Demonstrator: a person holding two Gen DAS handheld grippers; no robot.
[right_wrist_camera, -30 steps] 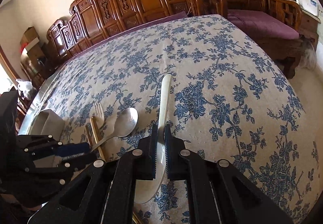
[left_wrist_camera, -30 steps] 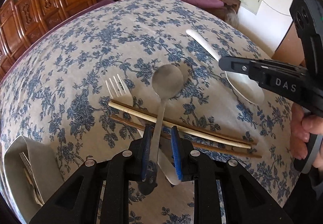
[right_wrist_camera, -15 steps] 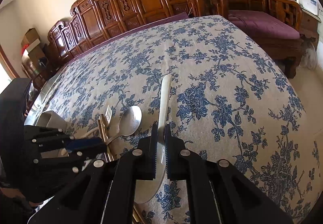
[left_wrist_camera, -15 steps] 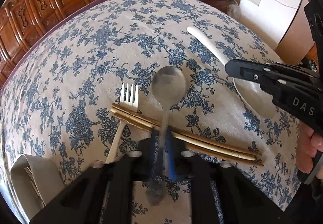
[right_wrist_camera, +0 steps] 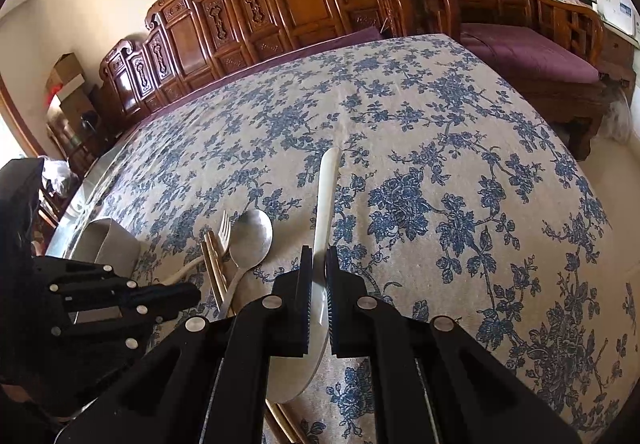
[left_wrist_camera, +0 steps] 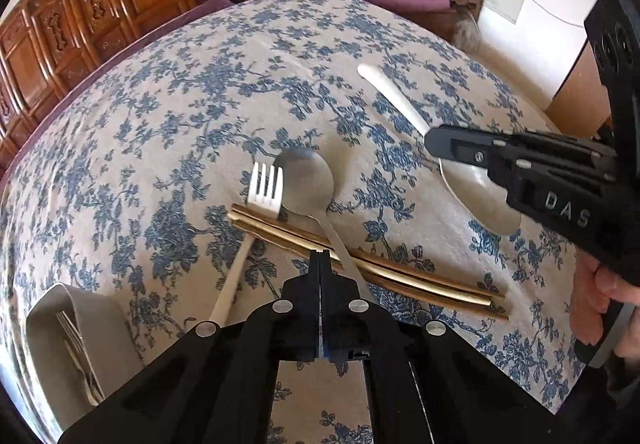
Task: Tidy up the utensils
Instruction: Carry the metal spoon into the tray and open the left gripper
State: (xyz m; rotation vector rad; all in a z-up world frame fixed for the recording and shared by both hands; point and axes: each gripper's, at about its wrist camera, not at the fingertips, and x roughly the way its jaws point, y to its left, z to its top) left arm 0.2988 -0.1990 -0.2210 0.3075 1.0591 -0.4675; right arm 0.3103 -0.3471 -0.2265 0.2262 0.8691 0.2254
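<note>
On the counter [left_wrist_camera: 192, 92], covered with a cream cloth printed in blue flowers, the left wrist view shows the left hand-held gripper [left_wrist_camera: 321, 264] with its two black fingers pressed flat together and nothing between them. A second ago they stood apart around the handle of the metal spoon [left_wrist_camera: 310, 186]; now that thin handle runs past them on the right, free, and the oval bowl lies beside the white fork [left_wrist_camera: 262, 190], closer to it than before. Both cross a pair of long wooden chopsticks [left_wrist_camera: 360, 266], which now lie tight together instead of spread. At the lower left stands a grey fabric holder [left_wrist_camera: 76, 308] with cutlery inside. To the right, the right hand-held gripper [left_wrist_camera: 434, 144] clamps a large white ladle-like spoon [left_wrist_camera: 390, 92], glossy, with a flat tapering handle.

In the right wrist view that gripper [right_wrist_camera: 319, 268] is closed on the large white spoon [right_wrist_camera: 326, 188], its ribbed pads pressing the handle just above the broad bowl, exactly as a second earlier. The handle points away across the cloth. To the left lie the metal spoon [right_wrist_camera: 252, 236], fork [right_wrist_camera: 225, 228] and chopsticks [right_wrist_camera: 214, 268], with the left hand-held gripper [right_wrist_camera: 188, 290] over them and the grey holder [right_wrist_camera: 108, 244] behind. Carved wooden chairs [right_wrist_camera: 280, 4] line the far side.
</note>
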